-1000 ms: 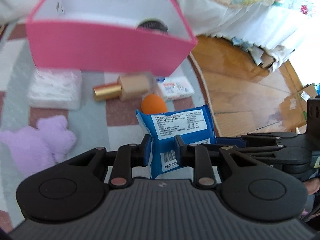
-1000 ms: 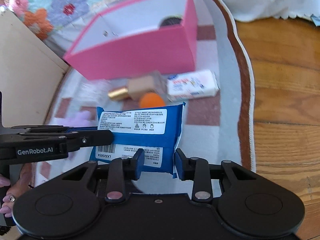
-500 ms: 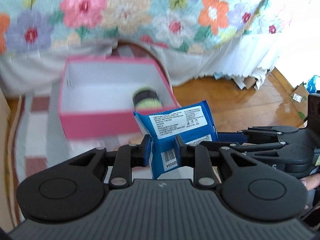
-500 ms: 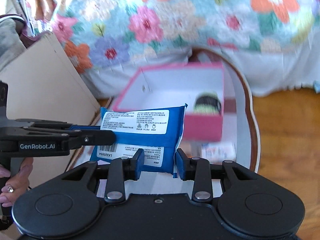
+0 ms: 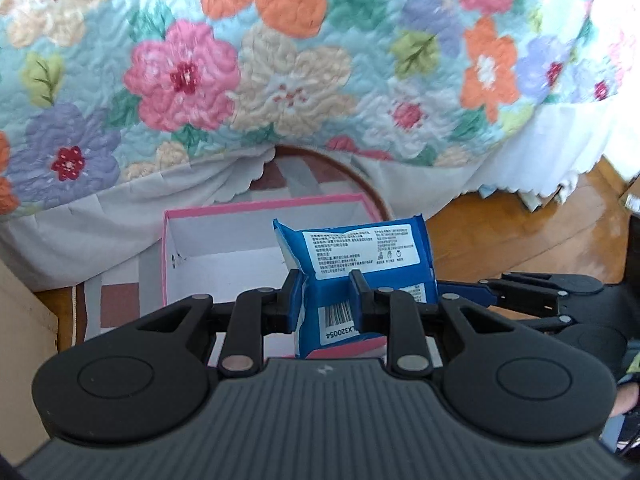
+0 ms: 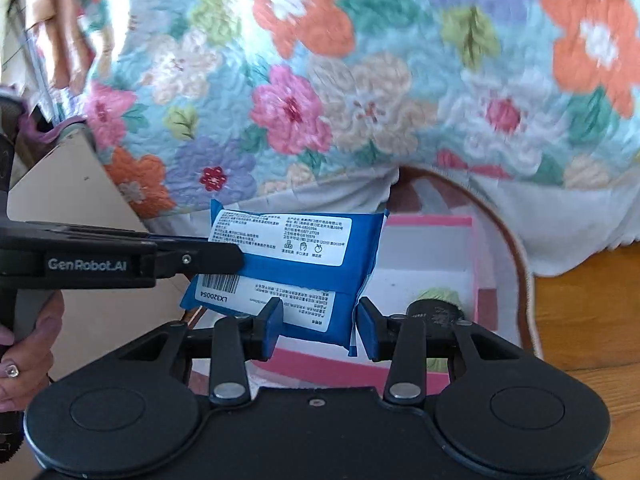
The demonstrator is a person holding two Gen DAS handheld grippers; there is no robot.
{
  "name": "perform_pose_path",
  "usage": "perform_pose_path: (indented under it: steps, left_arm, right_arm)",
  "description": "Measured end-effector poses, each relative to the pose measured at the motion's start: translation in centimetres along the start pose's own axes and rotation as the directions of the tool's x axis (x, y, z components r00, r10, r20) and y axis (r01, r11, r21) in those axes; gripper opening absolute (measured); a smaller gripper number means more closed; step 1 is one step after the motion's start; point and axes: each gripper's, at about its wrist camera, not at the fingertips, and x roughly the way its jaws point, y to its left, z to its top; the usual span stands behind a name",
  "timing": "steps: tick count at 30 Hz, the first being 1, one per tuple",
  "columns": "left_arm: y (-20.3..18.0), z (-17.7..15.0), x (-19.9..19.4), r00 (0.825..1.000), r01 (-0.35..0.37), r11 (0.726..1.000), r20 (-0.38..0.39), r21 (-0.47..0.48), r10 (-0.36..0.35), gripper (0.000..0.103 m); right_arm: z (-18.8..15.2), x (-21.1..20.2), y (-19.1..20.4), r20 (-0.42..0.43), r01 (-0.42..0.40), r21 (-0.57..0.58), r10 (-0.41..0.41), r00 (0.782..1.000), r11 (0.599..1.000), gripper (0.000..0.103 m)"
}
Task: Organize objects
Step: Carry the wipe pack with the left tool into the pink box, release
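Both grippers hold one blue wipes pack (image 5: 360,252) with a white label, lifted above the pink box (image 5: 192,216). My left gripper (image 5: 326,298) is shut on its left end. My right gripper (image 6: 318,322) is shut on its near right edge, the pack (image 6: 296,256) lying flat across the right wrist view. The pink box (image 6: 432,222) has a white inside and holds a dark-capped green jar (image 6: 438,300). The left gripper's fingers (image 6: 192,256) reach in from the left in the right wrist view.
A floral quilt (image 5: 280,60) hangs over the bed behind the box. A checked rug with a brown border (image 6: 516,256) lies under the box, wooden floor (image 6: 592,312) to the right. A cardboard panel (image 6: 72,184) stands at the left.
Both grippers rose with the pack and tilted up, from over the rug items to above the pink box. The loose items on the rug dropped out of view.
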Motion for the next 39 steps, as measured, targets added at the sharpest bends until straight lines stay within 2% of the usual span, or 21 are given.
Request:
perform_pose_path:
  steps: [4,9,12,18,25,29,31,34,36,39]
  left_arm:
    - [2.5,0.3,4.1,0.997,-0.004,1.0,-0.082,-0.026,0.001,0.023]
    - [3.9,-0.4,10.5,0.978,-0.054,0.998,-0.202,-0.009,0.051,0.024]
    - [4.8,-1.0,13.3,0.967,-0.057,0.998,-0.25,-0.036,0.047,0.024]
    - [6.0,-2.6,16.5,0.96,-0.052,0.994,-0.278,-0.095,0.024,0.024]
    - [6.1,-3.9,19.5,0.951,-0.074,0.995,-0.304,-0.064,0.052,0.024]
    - [6.5,-4.6,20.7,0.945,-0.091,0.993,-0.32,-0.081,0.061,0.025]
    - [6.6,-4.9,20.7,0.943,-0.127,0.988,-0.32,-0.086,0.093,0.025]
    - [5.7,-4.7,19.4,0.943,-0.193,0.981,-0.28,-0.011,0.182,0.027]
    - [5.4,-4.5,18.0,0.95,-0.188,0.982,-0.255,-0.008,0.18,0.029]
    - [5.3,-3.8,15.6,0.957,-0.158,0.986,-0.256,-0.062,0.137,0.03]
  right_arm:
    - [0.0,4.1,-1.7,-0.06,-0.032,0.052,0.035,0.998,0.998,0.046]
    - [-0.9,9.4,-2.5,-0.168,0.003,0.059,0.007,0.986,0.998,0.046]
    - [-1.4,11.8,-3.2,-0.214,0.03,0.069,-0.015,0.977,0.997,0.046]
    - [-2.2,14.8,-4.8,-0.284,0.069,0.114,-0.034,0.958,0.991,0.046]
    - [-2.6,17.2,-5.4,-0.33,0.124,0.095,-0.086,0.94,0.988,0.046]
    - [-3.1,17.9,-5.3,-0.346,0.139,0.052,-0.113,0.931,0.989,0.046]
    - [-3.1,17.7,-4.9,-0.346,0.142,0.022,-0.125,0.93,0.99,0.046]
    - [-2.8,15.6,-5.0,-0.29,0.093,0.01,-0.086,0.953,0.996,0.055]
    - [-2.6,13.8,-5.3,-0.257,0.054,0.02,-0.047,0.965,0.998,0.056]
    - [-2.3,10.7,-5.6,-0.219,-0.001,0.026,0.007,0.976,1.0,0.056]
